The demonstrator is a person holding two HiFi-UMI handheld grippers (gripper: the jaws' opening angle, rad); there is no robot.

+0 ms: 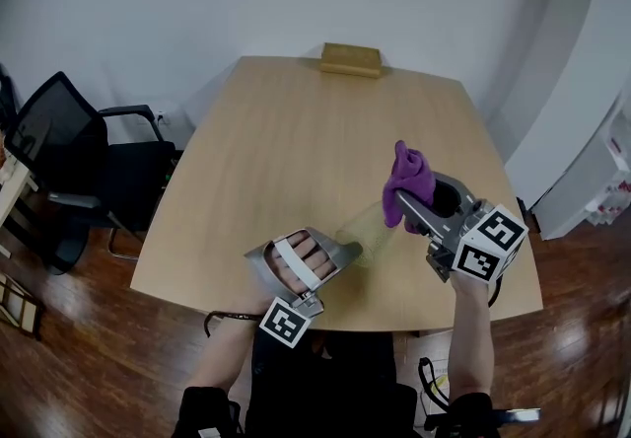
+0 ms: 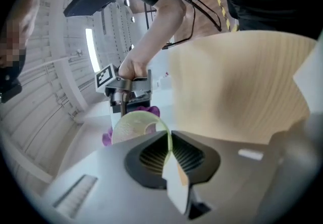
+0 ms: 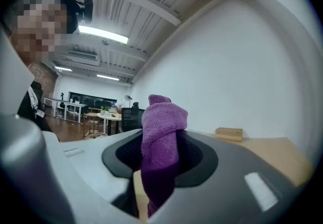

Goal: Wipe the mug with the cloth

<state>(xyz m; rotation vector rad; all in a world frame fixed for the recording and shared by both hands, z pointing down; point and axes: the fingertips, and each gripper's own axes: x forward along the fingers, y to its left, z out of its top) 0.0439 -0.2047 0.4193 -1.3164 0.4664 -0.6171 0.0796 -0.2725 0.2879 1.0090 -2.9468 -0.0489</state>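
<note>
A person at a pale wooden desk [image 1: 286,140] holds a gripper in each hand above its near edge. The left gripper [image 1: 347,251] has its fingers clamped on the thin wall of a translucent pale-green plastic mug [image 1: 367,232], gripping it at the rim; the mug lies roughly level in the air over the desk, stretching from those fingers toward the other tool. The right gripper [image 1: 406,212] has its fingers closed on a bunched purple microfibre cloth [image 1: 408,182], which rises above the fingers in a soft fold and hangs down between them. The cloth sits just beside the mug's far end; whether the two touch cannot be made out. A small light wooden block [image 1: 351,59] rests at the desk's far edge, and a black office chair [image 1: 69,155] stands to the desk's left.
</note>
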